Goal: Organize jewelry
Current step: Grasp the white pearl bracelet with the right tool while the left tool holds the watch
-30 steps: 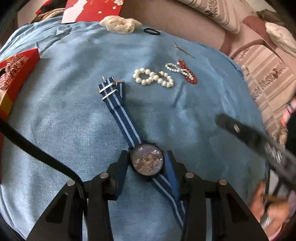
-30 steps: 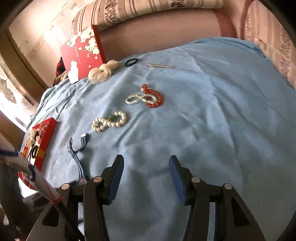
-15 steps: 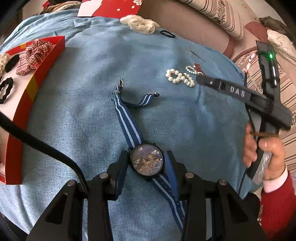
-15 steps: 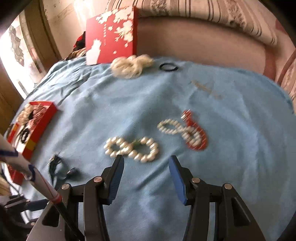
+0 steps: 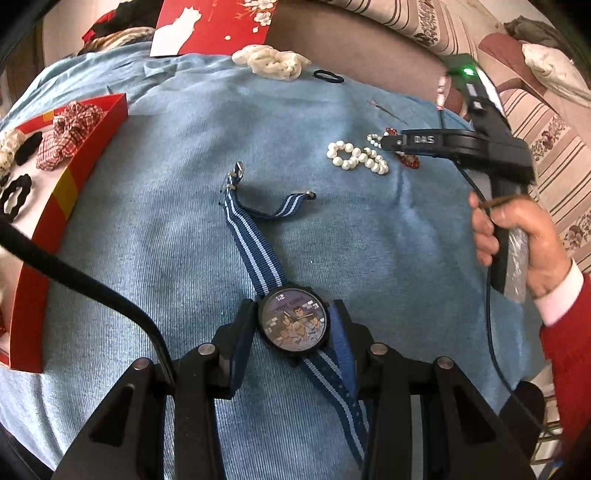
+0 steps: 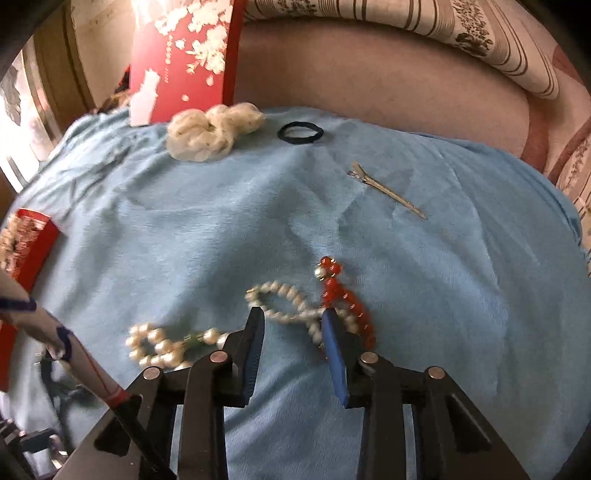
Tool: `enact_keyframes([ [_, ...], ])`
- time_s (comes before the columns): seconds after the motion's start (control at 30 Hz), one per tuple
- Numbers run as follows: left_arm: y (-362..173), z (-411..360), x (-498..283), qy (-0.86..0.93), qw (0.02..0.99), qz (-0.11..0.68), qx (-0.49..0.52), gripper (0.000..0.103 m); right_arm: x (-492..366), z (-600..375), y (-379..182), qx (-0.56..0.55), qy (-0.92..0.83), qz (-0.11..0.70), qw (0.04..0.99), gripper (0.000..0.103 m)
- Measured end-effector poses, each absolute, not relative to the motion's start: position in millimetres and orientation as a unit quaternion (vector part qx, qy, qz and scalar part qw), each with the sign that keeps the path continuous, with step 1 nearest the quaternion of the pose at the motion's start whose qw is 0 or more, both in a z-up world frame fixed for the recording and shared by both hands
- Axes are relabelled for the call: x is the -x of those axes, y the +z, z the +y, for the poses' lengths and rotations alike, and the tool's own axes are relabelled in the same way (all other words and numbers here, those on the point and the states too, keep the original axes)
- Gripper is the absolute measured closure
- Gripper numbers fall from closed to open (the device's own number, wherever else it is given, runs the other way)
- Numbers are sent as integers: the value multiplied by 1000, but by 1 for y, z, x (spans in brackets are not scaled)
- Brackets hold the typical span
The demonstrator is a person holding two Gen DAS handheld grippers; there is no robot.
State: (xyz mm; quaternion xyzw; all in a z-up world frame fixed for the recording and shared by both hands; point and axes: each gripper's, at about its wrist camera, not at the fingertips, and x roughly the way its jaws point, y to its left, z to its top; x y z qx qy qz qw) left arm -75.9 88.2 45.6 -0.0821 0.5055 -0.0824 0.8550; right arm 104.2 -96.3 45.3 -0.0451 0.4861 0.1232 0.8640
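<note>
My left gripper (image 5: 293, 326) is shut on a watch (image 5: 294, 324) with a cartoon dial; its blue striped strap (image 5: 255, 243) trails over the blue cloth (image 5: 166, 192). My right gripper (image 6: 293, 321) is open, low over a small-pearl bracelet (image 6: 286, 304) that lies tangled with a red bead bracelet (image 6: 345, 299); the pearls sit between its fingers. The right gripper also shows in the left wrist view (image 5: 384, 142). A large-pearl bracelet (image 6: 162, 343) lies to the left; it also shows in the left wrist view (image 5: 356, 157). A red tray (image 5: 70, 184) holds scrunchies at the left.
A cream scrunchie (image 6: 212, 129), a black hair tie (image 6: 300, 132) and a metal hair clip (image 6: 386, 190) lie at the far side of the cloth. A red flowered box lid (image 6: 184, 55) stands behind. A striped cushion (image 6: 461, 33) lies beyond the cloth.
My left gripper has carried the watch left, bringing the red tray into view. My right gripper has moved forward and down to the small-pearl and red bracelets.
</note>
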Motion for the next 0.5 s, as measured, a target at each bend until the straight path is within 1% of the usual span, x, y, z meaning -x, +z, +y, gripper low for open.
enact_keyframes([
  [0.07,45,86,77,-80,857,503,76,63,-110,-98,39,44,121,493,861,68],
  [0.13,45,85,76,-77,860,499,73,63,-110,-99,38,39,119,491,862,72],
  [0.17,45,84,77,-76,861,497,73,63,-110,-99,39,37,120,494,860,87],
  [0.2,46,84,78,-74,863,495,70,64,-109,-101,41,24,124,500,857,89],
  [0.27,49,90,78,-82,861,495,85,64,-105,-108,47,-10,131,503,854,89],
  [0.3,50,93,80,-87,859,496,97,64,-100,-111,54,-27,133,501,855,91],
  [0.33,52,97,80,-90,857,496,108,64,-95,-113,59,-38,138,499,855,103],
  [0.5,79,119,95,-78,869,472,124,64,-61,-117,94,-71,156,483,858,102],
])
